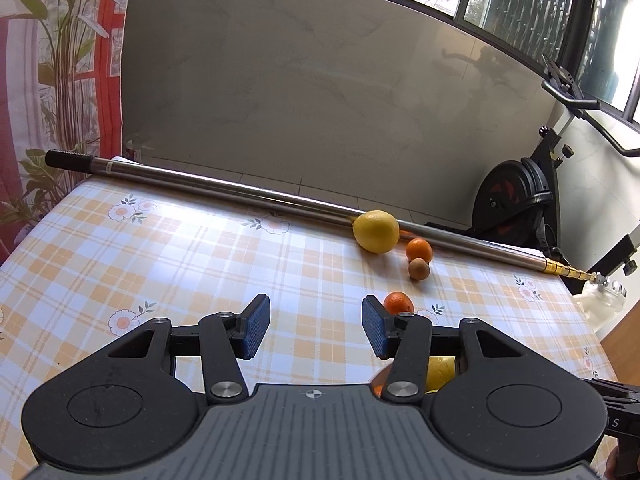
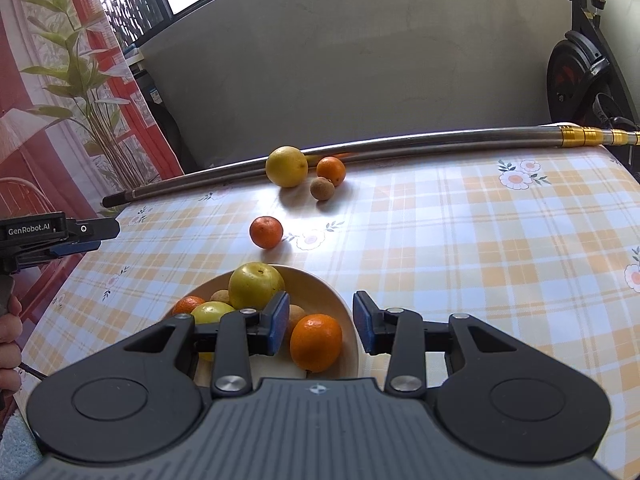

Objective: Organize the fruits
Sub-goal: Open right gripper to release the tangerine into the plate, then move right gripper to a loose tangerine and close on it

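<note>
The fruit sorting looks partly done. A cream bowl on the checked bench already holds a heap: a large orange at the front, a yellow-green fruit on top, a lemon-coloured one, a small orange at the left rim and at least two brownish fruits, partly hidden. Four pieces remain loose on the bench: a mandarin just beyond the bowl, and, further back against a long metal pole, a big yellow citrus touching or nearly touching a smaller orange, with a small brown fruit just in front of them. The right hand-held gripper hangs over the bowl's right edge with its fingers spread and nothing between them. The left hand-held gripper is likewise spread and empty, above bare cloth with the mandarin just past its right finger. By this reckoning the mandarin is the nearest piece left, then the trio by the pole.
</note>
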Motion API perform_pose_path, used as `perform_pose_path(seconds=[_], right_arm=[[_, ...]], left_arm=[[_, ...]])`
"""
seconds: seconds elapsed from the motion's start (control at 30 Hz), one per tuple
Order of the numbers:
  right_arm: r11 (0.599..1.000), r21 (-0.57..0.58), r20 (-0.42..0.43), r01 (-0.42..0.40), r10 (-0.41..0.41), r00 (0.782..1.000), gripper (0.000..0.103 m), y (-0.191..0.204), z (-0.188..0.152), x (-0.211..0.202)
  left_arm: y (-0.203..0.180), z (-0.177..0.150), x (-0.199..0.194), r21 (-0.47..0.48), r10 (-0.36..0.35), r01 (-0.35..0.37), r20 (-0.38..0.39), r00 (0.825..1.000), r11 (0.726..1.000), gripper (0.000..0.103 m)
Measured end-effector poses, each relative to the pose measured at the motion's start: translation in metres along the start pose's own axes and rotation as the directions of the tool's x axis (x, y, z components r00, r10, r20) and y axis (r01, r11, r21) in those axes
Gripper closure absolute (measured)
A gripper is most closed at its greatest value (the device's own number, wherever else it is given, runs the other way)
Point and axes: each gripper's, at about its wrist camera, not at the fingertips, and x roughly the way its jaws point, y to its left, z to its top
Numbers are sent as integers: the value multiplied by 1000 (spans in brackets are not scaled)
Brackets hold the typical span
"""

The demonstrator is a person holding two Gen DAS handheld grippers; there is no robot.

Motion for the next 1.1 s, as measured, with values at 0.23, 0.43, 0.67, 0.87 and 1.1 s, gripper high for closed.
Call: perform_pose_path(seconds=[0.23,0.43,0.67,0.87,1.1], right_arm=[[1000,9,20,-11,11,1000,63,2,7,-1],[998,47,15,-44,43,999,63,0,13,3],[995,81,27,-59,57,998,63,-1,21,9],[994,98,11,-57,56,998,63,-1,25,19],[992,30,-53,-122,123,991,63,19,51,56]], left_arm=[[13,17,0,3,14,-14,1,1000,1000,50],[41,34,-7,-16,89,-89,43,995,996,50],[78,42,-15,-60,175,-173,18,984,983,50],[102,40,-14,-71,232,-231,-4,973,970,50],[112,31,-4,-120,211,-213,-30,977,970,50]])
